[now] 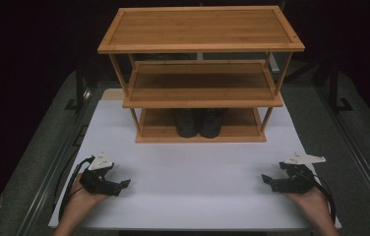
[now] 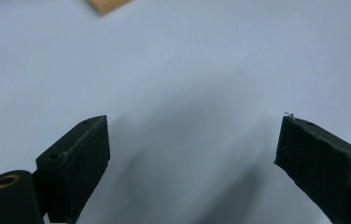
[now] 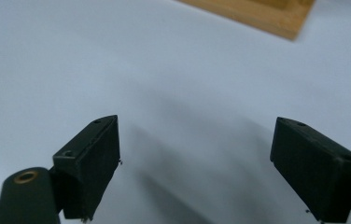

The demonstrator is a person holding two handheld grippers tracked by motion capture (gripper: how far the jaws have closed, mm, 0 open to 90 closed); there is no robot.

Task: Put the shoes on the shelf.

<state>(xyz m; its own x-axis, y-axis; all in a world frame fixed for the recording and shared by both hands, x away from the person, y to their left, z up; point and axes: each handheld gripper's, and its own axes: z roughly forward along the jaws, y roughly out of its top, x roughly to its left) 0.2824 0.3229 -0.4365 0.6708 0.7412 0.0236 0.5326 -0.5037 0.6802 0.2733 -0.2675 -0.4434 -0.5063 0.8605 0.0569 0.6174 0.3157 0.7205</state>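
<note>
Both units idle: left gripper (image 1: 122, 184) and right gripper (image 1: 266, 180) rest on the white table (image 1: 193, 167), jaws spread wide, empty. A pair of black shoes (image 1: 199, 123) sits on the bamboo rack's (image 1: 200, 44) bottom shelf, untouched. No handling has evidently begun.

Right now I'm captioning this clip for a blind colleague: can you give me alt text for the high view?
A three-tier bamboo shoe rack stands at the far side of a white table, with a pair of black shoes on its bottom shelf. Near the front edge, a person's hands hold the left tool and the right tool, both open and empty, pointing inward.
</note>
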